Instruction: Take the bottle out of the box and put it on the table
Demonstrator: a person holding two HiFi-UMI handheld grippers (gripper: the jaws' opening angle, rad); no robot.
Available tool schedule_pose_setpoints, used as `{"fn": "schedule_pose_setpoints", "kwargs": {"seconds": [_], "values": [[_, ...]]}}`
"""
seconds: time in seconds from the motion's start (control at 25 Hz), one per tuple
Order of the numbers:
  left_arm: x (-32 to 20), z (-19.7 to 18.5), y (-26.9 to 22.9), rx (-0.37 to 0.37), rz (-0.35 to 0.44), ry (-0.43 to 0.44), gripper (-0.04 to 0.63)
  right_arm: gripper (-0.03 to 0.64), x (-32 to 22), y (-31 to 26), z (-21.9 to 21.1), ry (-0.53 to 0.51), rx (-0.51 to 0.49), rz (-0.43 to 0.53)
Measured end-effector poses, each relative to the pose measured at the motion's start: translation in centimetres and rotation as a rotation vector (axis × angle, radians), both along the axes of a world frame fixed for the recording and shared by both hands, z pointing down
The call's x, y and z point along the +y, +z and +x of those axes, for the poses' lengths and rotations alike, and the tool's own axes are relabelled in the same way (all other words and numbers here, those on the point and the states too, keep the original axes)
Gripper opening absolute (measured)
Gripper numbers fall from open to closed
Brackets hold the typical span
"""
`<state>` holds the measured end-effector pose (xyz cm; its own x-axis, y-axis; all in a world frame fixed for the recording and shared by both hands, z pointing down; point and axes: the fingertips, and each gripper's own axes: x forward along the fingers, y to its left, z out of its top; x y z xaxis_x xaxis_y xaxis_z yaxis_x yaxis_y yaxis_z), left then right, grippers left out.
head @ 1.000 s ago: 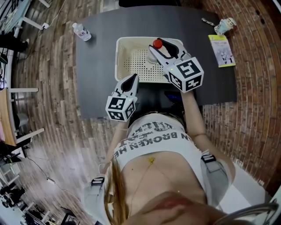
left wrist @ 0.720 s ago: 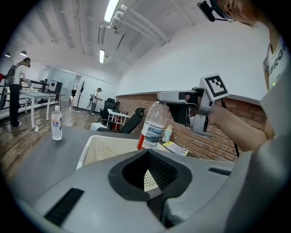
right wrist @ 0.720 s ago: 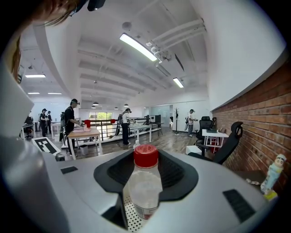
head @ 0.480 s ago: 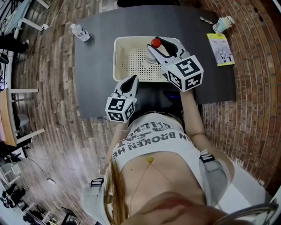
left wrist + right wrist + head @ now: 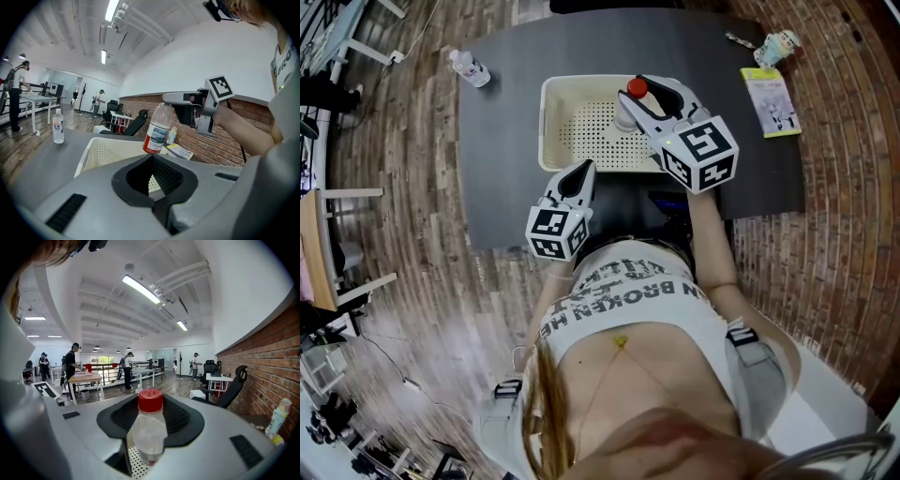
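Observation:
My right gripper [image 5: 636,101] is shut on a clear bottle [image 5: 628,112] with a red cap and a red-and-blue label. It holds the bottle by the neck over the right part of the white perforated box [image 5: 546,122]. In the left gripper view the bottle [image 5: 157,127] hangs slightly tilted, its base above the box rim [image 5: 101,152]. In the right gripper view the bottle [image 5: 149,432] fills the gap between the jaws. My left gripper [image 5: 584,169] waits at the box's near edge, its tips together and nothing in it.
The box stands on a dark grey table [image 5: 506,187]. A second clear bottle [image 5: 469,67] stands at the table's far left corner. A yellow-green booklet [image 5: 772,103] and a small container [image 5: 776,47] lie at the far right. The floor around is wood-patterned.

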<state>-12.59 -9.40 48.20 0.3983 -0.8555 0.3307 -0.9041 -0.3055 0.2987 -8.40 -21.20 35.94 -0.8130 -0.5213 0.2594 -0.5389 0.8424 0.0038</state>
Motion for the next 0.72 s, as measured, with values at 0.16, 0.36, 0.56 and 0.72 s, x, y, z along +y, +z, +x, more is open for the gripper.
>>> {"fn": "schedule_pose_setpoints", "kwargs": {"seconds": [0.16, 0.36, 0.56, 0.72], "values": [[-0.1, 0.6, 0.1, -0.004, -0.005, 0.005, 0.005, 0.157, -0.6, -0.1, 1.8, 0.03, -0.004, 0.002], [-0.3, 1.9, 0.2, -0.009, -0.009, 0.015, 0.005, 0.158, -1.6, -0.4, 4.9, 0.082, 0.004, 0.015], [-0.3, 3.2, 0.7, -0.009, -0.023, 0.015, 0.005, 0.158, -2.7, -1.0, 8.6, 0.141, -0.005, 0.032], [-0.6, 4.0, 0.9, -0.01, -0.028, 0.014, 0.005, 0.157, -4.0, -1.0, 11.5, 0.197, -0.006, 0.034]]}}
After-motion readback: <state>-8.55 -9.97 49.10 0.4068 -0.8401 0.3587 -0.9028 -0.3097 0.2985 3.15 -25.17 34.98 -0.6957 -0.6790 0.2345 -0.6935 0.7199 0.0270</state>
